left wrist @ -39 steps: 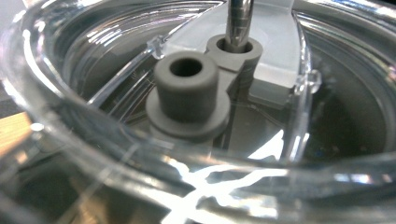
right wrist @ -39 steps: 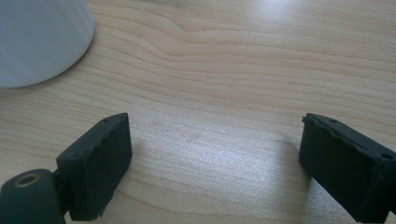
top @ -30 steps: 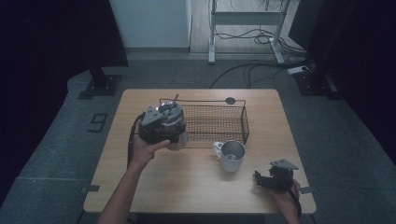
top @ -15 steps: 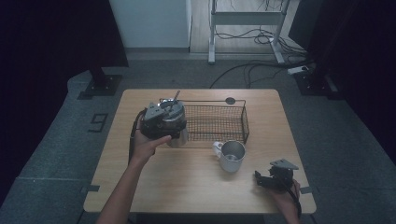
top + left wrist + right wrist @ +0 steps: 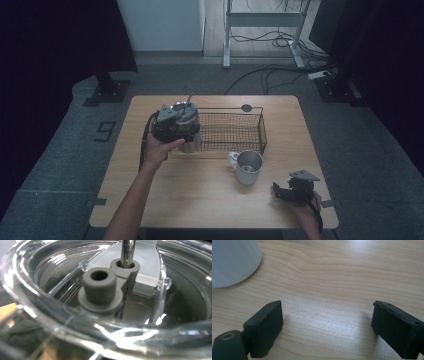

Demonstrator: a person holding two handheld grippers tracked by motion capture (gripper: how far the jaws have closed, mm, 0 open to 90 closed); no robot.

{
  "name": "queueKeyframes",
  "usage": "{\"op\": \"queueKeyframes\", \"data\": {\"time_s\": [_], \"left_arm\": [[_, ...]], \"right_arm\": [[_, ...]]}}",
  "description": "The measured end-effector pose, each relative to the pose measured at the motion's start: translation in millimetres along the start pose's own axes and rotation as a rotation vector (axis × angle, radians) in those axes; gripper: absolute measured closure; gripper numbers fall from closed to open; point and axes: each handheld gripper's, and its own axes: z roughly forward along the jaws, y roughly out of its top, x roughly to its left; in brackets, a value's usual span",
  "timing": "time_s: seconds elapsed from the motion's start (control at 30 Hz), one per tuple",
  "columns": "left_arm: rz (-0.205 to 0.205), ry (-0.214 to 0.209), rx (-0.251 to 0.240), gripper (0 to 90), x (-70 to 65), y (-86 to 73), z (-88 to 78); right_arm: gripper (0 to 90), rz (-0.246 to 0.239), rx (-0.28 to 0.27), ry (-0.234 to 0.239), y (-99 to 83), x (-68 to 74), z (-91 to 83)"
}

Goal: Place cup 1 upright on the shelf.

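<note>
The left gripper holds a clear glass jar at the wire basket's left end. The right gripper, jaws apart and just narrowing on nothing, rests on the desk right of the metal mug.

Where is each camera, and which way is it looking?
High view: sits above the person's side, looks forward and down on the table; both forearms come in, the left claw on the clear jar, the right claw low.
Left gripper view: rides the left claw, peers into the clear jar at its grey hub.
Right gripper view: rides the right claw, looks along open black jaws.
Shared: the metal mug shows in the high and right gripper views.
</note>
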Motion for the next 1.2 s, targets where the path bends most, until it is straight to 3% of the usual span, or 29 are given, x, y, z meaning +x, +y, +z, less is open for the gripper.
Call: {"op": "queueKeyframes", "data": {"time_s": [0.5, 1.2], "left_arm": [[0.005, -0.003, 0.012, 3.9, -1.9, 9.9, 14.9], [-0.011, 0.012, 0.02, 3.9, 7.4, 18.6, 29.2]], "right_arm": [[10.6, 0.002, -0.001, -0.002, -0.1, 0.0, -0.2], [11.3, 0.003, -0.001, -0.004, -0.1, -0.2, -0.5]]}}
